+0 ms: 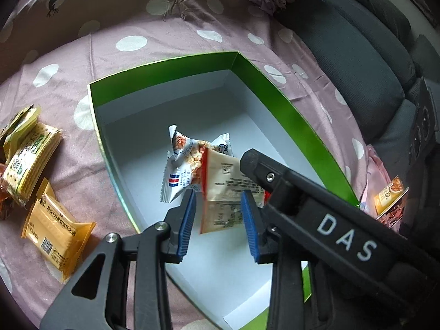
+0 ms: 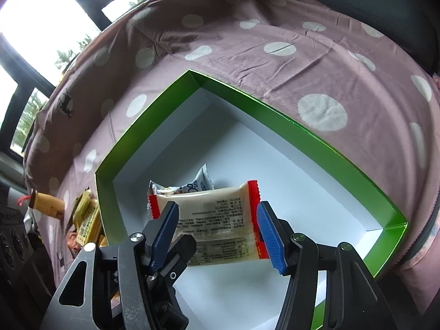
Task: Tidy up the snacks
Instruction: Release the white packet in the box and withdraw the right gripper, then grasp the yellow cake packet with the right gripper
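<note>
Both grippers hover over an open green box (image 1: 275, 96) with a white floor, set on a pink polka-dot cloth (image 1: 165, 41). The right gripper (image 2: 217, 233) holds a cream snack packet with red ends (image 2: 217, 214) between its blue pads (image 2: 271, 236), which press against the packet's two short ends; the packet hangs above the box floor, printed back facing the camera. In the left wrist view the same cream packet (image 1: 228, 189) appears between the left gripper's (image 1: 218, 220) blue pads, but these stand apart with gaps on either side of the wrapper, so the left jaws are spread and grip nothing. The right gripper's black body, marked DAS, crosses that view from the right. Behind the held packet a white snack packet with a red-and-blue stripe (image 1: 181, 165) lies on the box floor. Outside the box on the cloth lie an orange-yellow packet (image 1: 55, 231) and a stack of green-and-cream cracker packets (image 1: 30, 159).
</note>
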